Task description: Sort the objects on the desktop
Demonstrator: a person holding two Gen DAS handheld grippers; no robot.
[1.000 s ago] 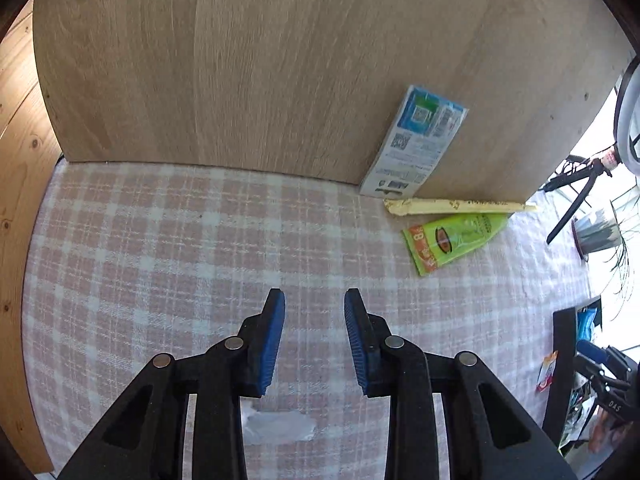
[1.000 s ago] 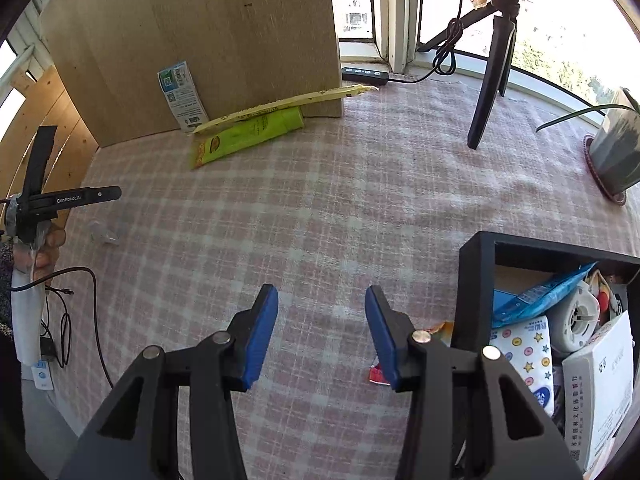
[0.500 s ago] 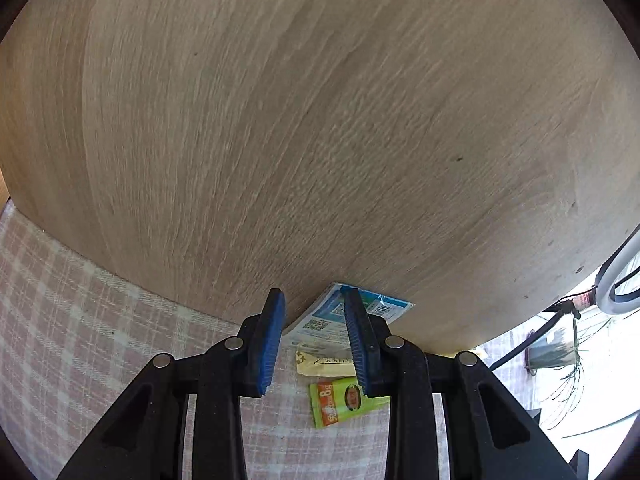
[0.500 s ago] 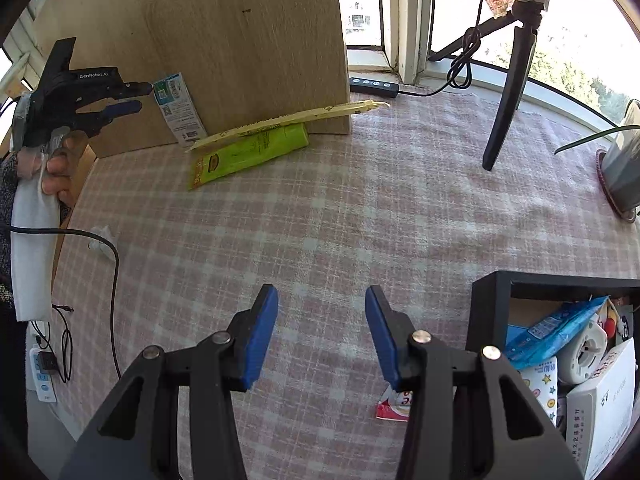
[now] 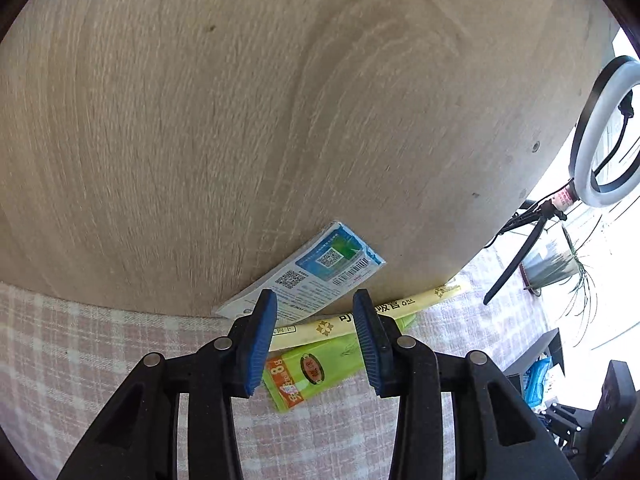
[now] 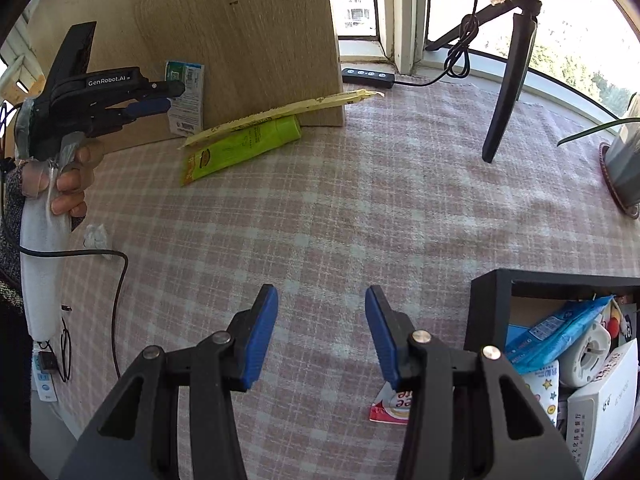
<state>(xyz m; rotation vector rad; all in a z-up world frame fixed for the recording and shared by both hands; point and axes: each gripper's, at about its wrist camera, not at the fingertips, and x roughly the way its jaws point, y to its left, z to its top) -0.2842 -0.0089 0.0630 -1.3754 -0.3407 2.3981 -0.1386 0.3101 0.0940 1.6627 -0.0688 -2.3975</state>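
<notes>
A white-and-blue packet (image 5: 320, 276) leans against the wooden board (image 5: 240, 120); it also shows in the right wrist view (image 6: 186, 98). Below it lie a long yellow paper sleeve (image 5: 384, 312) and a green sachet (image 5: 320, 368), also seen from the right wrist as sleeve (image 6: 280, 114) and sachet (image 6: 240, 146). My left gripper (image 5: 315, 334) is open, close in front of the packet's lower edge, above the sleeve and sachet; it shows in the right wrist view (image 6: 162, 98). My right gripper (image 6: 320, 336) is open and empty over the checked cloth.
A black box (image 6: 488, 300) with several items stands at the right. A red-and-white sachet (image 6: 386, 406) lies beside it. A tripod leg (image 6: 506, 80), a cable remote (image 6: 368, 78), a plant pot (image 6: 622, 168) and a crumpled wrapper (image 6: 96, 236) are on the cloth. A ring light (image 5: 600, 132) stands right.
My left gripper has come closer to the packet, sleeve and green sachet, which now sit larger between its fingers. My right gripper has shifted slightly; the box sits nearer the frame's right edge.
</notes>
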